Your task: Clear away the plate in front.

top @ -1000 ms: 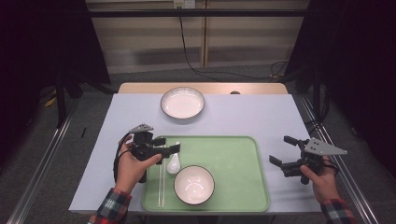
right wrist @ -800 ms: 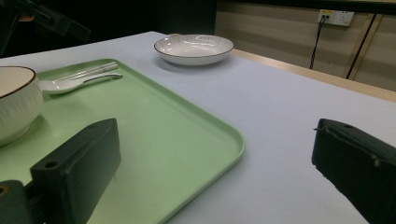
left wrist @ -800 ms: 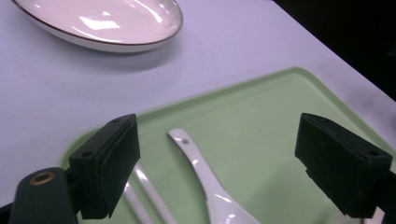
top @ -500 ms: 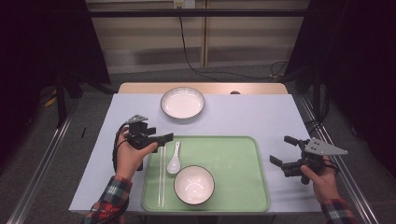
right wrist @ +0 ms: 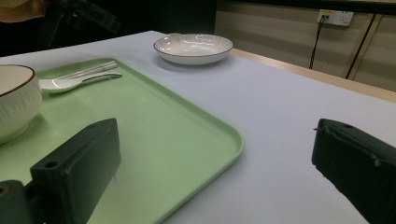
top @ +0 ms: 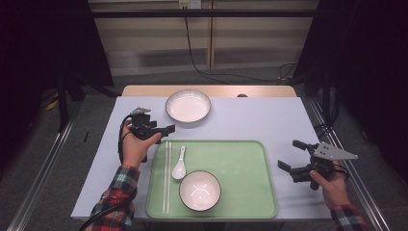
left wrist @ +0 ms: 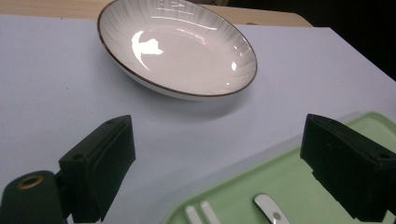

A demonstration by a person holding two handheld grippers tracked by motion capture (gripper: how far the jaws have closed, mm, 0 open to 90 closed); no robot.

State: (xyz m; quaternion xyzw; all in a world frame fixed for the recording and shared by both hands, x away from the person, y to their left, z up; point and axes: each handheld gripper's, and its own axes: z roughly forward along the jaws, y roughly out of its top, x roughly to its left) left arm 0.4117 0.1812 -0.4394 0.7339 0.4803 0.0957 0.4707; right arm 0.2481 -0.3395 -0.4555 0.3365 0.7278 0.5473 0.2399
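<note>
Both grippers gaping, empty. Left gripper (top: 161,130) hovering near shallow plate (top: 188,106); right gripper (top: 294,156) waiting beside green tray (top: 240,159). Probably lining up for plate's rim.

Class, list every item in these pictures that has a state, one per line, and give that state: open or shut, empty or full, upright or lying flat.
Left tool: open, holding nothing.
Right tool: open, holding nothing.
Shallow white plate with dark rim: upright, empty, on the table.
Deep white bowl with dark rim: upright, empty, on the tray.
White ceramic spoon: lying flat on the tray.
Pale chopsticks: lying flat, side by side.
Green plastic tray: flat on the table.
</note>
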